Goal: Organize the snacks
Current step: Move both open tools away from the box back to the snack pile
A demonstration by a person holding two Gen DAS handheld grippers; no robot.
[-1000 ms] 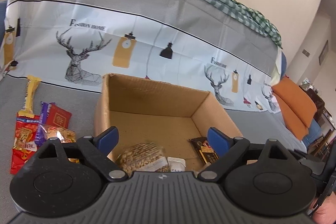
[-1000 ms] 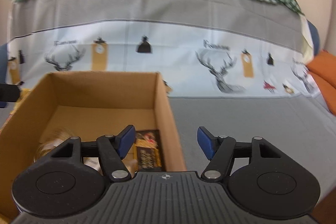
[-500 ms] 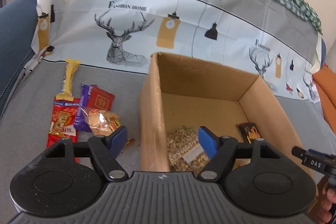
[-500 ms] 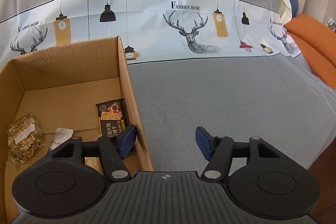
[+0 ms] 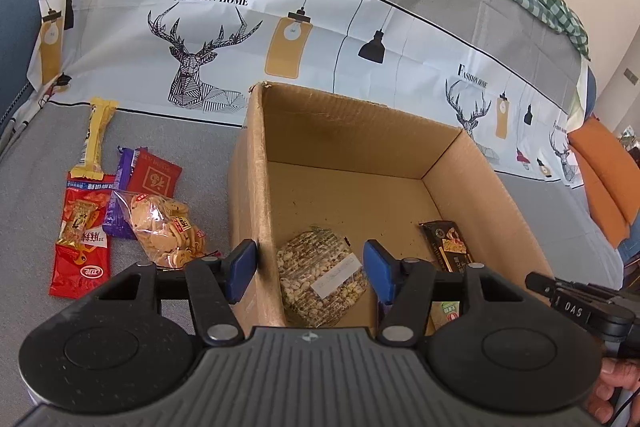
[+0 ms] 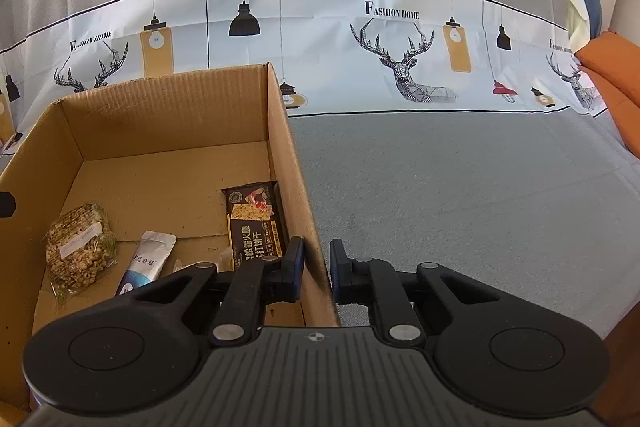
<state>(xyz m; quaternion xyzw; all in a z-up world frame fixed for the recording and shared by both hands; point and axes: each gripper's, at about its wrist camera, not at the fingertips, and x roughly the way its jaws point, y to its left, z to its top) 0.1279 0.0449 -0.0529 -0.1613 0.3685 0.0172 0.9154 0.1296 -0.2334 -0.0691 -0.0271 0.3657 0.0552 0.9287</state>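
An open cardboard box (image 5: 256, 187) sits on a grey sofa seat. Inside lie a clear bag of granola (image 5: 320, 275), a dark cracker packet (image 5: 446, 245) and a white sachet (image 6: 148, 259). My left gripper (image 5: 309, 265) straddles the box's left wall with its jaws closing; the pads stand clear of the cardboard. My right gripper (image 6: 316, 261) is shut on the right wall of the cardboard box (image 6: 288, 147), one pad inside and one outside. Loose snacks lie left of the box: a yellow bar (image 5: 96, 135), a red packet (image 5: 158, 177), a bag of round crackers (image 5: 164, 227) and a long red packet (image 5: 82, 231).
A deer-and-lamp print cloth (image 5: 200, 59) covers the sofa back behind the box. An orange cushion (image 6: 616, 83) lies at the far right. Bare grey seat (image 6: 460, 179) stretches right of the box. A person's hand (image 5: 612, 387) shows at the lower right of the left wrist view.
The right jaws have closed from wide apart onto the box's right wall. The left jaws have narrowed around the left wall, and the loose snacks have come further into view.
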